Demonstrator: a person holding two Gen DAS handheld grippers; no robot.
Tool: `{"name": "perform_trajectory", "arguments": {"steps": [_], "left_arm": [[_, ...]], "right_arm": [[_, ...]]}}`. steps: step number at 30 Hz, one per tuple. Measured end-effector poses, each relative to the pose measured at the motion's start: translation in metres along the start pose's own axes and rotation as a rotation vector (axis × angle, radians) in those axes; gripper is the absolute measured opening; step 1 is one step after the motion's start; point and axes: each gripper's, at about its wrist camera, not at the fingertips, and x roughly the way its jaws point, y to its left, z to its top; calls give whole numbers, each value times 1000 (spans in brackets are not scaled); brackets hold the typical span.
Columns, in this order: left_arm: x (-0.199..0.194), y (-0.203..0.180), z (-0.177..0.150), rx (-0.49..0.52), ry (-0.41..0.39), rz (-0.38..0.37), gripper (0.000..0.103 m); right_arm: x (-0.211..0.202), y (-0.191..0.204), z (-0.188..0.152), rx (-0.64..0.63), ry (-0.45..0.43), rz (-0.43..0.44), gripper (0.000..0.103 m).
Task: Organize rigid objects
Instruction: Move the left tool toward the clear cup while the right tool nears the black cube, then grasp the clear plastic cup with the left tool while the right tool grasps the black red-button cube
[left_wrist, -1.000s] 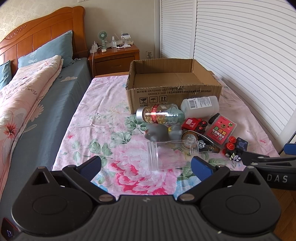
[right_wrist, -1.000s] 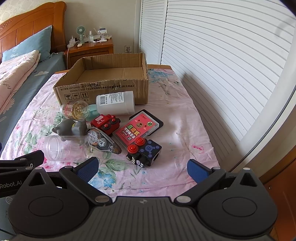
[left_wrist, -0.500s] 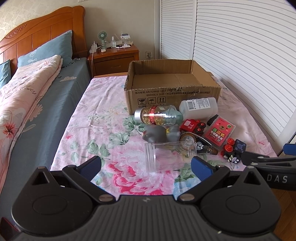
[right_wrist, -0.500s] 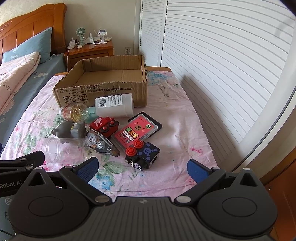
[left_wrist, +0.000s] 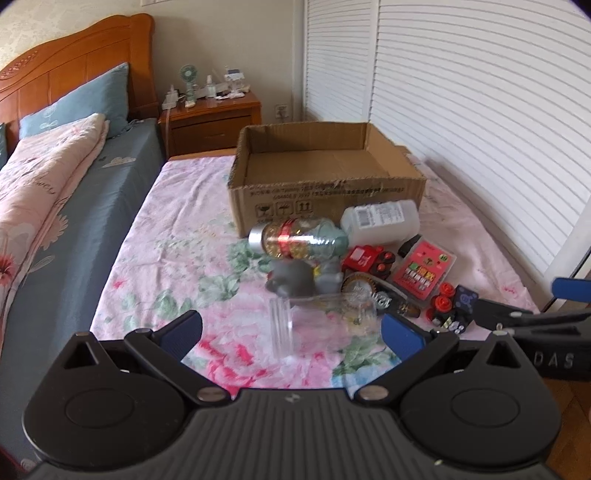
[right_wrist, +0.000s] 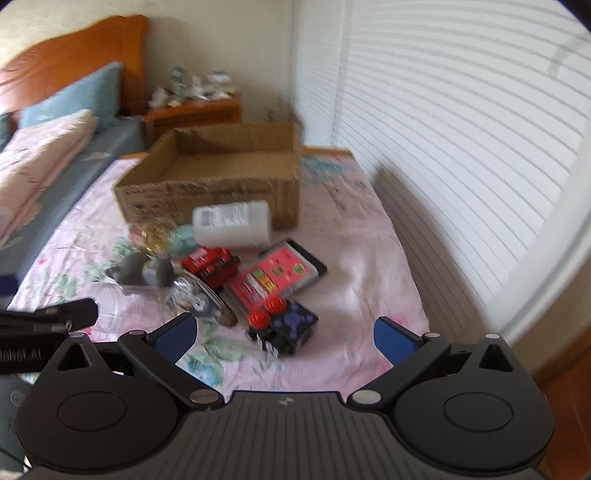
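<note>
We hold both grippers wide open, empty: left gripper (left_wrist: 291, 332) w/ clear plastic jar (left_wrist: 321, 323) lying on its side btwn its fingers, right gripper (right_wrist: 284, 334) near black cube toy (right_wrist: 286, 326). Cardboard box (left_wrist: 325, 181) sits behind the pile on floral sheet (left_wrist: 177, 236).

box print (left_wrist: 325, 190): too small to read
nightstand clutter (right_wrist: 195, 83): smeared by motion blur in the right wrist view
grey toy (left_wrist: 295, 278): partly hidden behind the clear jar (left_wrist: 321, 325)
left gripper (right_wrist: 48, 321): cut off by the frame edge
</note>
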Motion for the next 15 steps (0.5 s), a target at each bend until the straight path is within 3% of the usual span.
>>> {"name": "perform_trajectory", "arguments": {"steps": [6, 9, 15], "left_arm": [[11, -11, 14, 98, -61, -35, 102], [28, -21, 18, 153, -60, -79, 102], [61, -45, 11, 269, -21, -64, 102]], "right_arm": [[8, -19, -9, -93, -69, 15, 103], [19, -27, -18, -124, -54, 14, 103], [36, -39, -35, -112, -8, 57, 103]]}}
